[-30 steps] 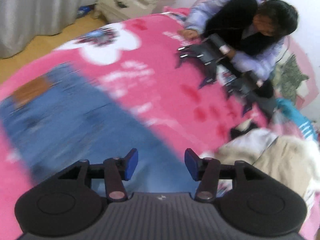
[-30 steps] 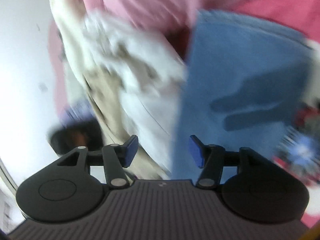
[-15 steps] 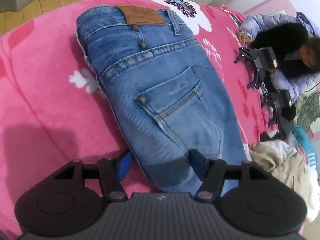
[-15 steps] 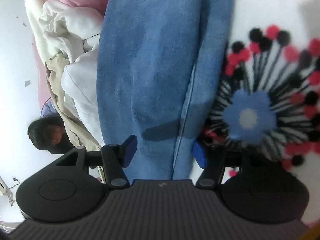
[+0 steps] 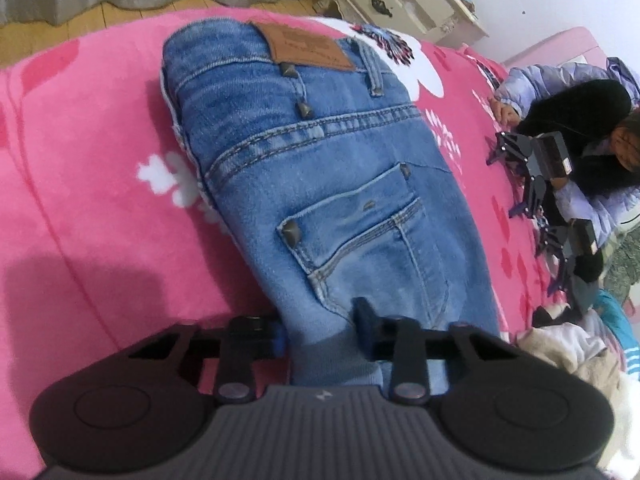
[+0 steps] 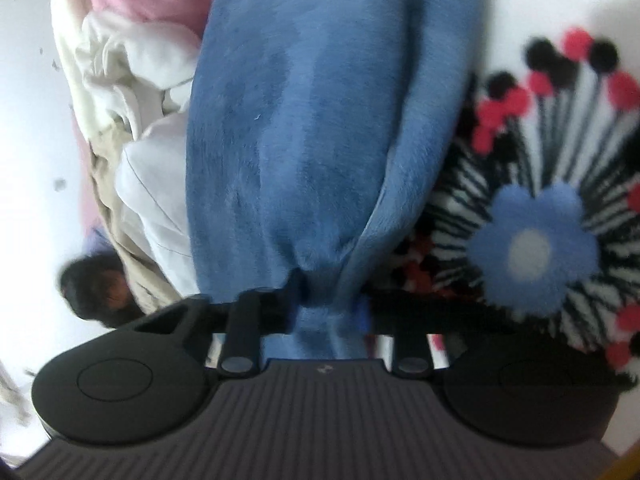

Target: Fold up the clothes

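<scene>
Clothes pile (image 5: 560,344) and seated person (image 5: 580,128) by bed (image 5: 80,160) far edge, jeans (image 5: 312,168) lengthwise, waistband far, left gripper (image 5: 320,332) and right gripper (image 6: 328,304) just closed, pinching near end.

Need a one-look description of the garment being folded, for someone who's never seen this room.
On the pink floral blanket covering the bed lie blue jeans, back side up. They are the only denim there: brown leather waistband patch, studded back pocket, unlike the pale clothes pile beside them. Both claws, left and right, pinch them.
</scene>
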The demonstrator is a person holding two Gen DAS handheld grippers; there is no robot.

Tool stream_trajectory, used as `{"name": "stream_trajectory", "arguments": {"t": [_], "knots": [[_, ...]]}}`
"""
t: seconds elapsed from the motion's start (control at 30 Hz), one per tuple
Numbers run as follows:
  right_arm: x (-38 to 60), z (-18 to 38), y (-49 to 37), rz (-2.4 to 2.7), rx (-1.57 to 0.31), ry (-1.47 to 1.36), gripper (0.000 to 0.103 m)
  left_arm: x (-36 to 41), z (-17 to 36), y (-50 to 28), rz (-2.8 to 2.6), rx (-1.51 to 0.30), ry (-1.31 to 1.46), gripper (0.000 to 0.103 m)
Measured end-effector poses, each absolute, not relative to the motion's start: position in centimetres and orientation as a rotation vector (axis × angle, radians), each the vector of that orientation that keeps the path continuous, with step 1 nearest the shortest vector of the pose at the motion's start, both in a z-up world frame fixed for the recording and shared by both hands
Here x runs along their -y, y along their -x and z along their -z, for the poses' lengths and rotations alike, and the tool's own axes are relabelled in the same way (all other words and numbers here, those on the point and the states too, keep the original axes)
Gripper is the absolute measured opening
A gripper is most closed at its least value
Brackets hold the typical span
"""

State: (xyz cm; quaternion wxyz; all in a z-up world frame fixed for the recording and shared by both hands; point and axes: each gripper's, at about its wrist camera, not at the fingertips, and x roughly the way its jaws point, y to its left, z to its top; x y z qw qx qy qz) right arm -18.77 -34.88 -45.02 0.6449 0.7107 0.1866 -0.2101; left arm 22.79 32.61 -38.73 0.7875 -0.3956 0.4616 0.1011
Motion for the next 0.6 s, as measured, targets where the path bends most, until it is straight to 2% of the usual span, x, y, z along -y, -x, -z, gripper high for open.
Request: {"name": "stream_trajectory", "arguments": {"t": [0.07,0.33,0.47,0.6], "knots": [[34.5,43.9,17.8,0.496,-0.467,-1.538,0.007,-32.3,37.7,-22.9,-0.235,-0.995,0.82,0.018],[33.0,39.0,17.4,0.461,-0.491,-1.437,0.006,-32.1,32.0,-21.1,-0.212,-0.983,0.738,0.015],[32.5,35.9,20.2,0.458,-0.496,-1.403,0.006,-32.2,30.5,-17.4,-0.183,-1.017,0.72,0.015],[31.9,32.6,26.8,0.49,-0.567,-1.335,0.006,-31.9,30.9,-11.8,-0.172,-1.094,0.676,0.015]]}}
